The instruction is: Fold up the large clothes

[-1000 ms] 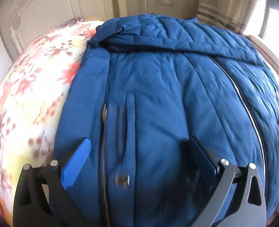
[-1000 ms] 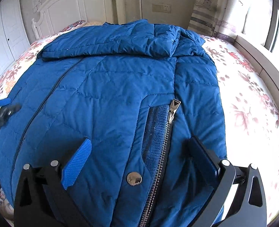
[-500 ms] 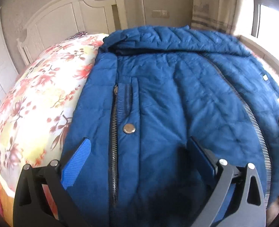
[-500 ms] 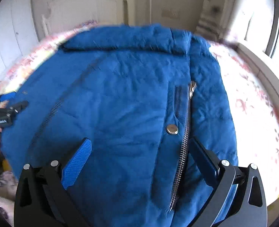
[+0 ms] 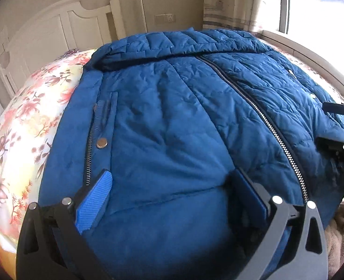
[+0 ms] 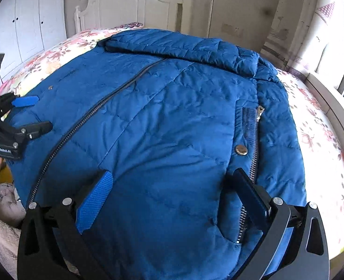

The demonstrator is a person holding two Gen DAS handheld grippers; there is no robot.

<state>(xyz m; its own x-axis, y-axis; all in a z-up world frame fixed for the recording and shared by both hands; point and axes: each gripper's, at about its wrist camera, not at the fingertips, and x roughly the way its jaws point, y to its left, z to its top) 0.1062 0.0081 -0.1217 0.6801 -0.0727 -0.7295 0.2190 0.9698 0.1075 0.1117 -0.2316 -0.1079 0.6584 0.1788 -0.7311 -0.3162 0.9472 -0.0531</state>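
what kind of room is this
Most likely a bedroom: a blue quilted puffer jacket lies spread on a bed with a floral sheet, backed by a white wooden headboard, with white wardrobe doors beside it.

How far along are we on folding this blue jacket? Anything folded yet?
Done: the blue jacket lies spread face up on the floral bedspread, its front zipper closed and the hood flat at the top. In hand: the left gripper and right gripper are both open near the hem, gripping nothing. Left: every fold; I can't make out the sleeves.
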